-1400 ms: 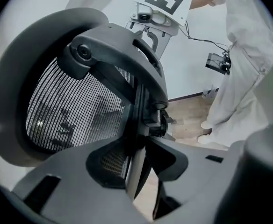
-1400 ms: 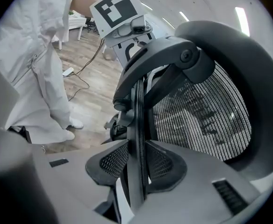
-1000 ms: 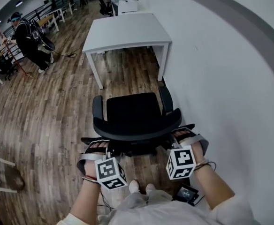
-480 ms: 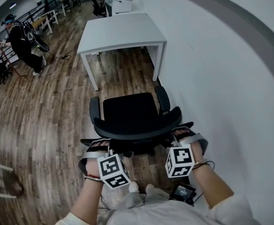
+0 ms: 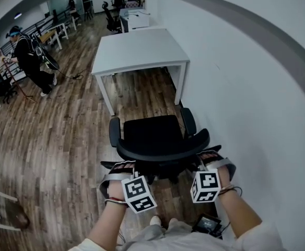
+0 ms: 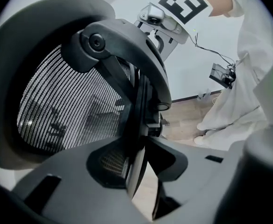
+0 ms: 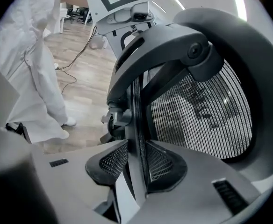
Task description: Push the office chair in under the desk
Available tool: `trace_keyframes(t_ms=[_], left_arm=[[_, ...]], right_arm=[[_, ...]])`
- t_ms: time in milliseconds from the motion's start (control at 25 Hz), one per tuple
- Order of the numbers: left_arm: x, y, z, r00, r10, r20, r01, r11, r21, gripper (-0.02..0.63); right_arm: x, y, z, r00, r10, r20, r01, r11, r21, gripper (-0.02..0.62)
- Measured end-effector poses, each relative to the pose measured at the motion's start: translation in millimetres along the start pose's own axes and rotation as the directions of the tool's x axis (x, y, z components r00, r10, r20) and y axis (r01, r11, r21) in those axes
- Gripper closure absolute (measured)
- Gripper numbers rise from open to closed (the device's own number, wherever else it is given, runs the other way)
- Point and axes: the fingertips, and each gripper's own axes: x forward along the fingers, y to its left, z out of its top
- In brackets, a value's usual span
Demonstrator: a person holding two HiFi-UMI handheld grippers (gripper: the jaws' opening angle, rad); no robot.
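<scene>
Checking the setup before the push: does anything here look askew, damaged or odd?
Nothing stands out. The chair stands upright with no visible damage, facing the desk but not yet under it. The left tool and right tool each clamp an edge of its backrest.

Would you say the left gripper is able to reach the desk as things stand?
Probably not: the left gripper is shut on the office chair, whose seat, plus bare floor, lies between it and the desk.
</scene>
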Motion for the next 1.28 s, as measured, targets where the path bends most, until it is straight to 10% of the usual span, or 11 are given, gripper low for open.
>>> trace_keyframes(t_ms=[1280], left_arm=[[54.4,83.8,1.0,0.999,-0.044,-0.029,0.041,0.995,-0.093,0.488]], right_arm=[[65.2,-94.6,-11.5,0.999,0.041,-0.002,-0.041,0.999,0.033,0.463]])
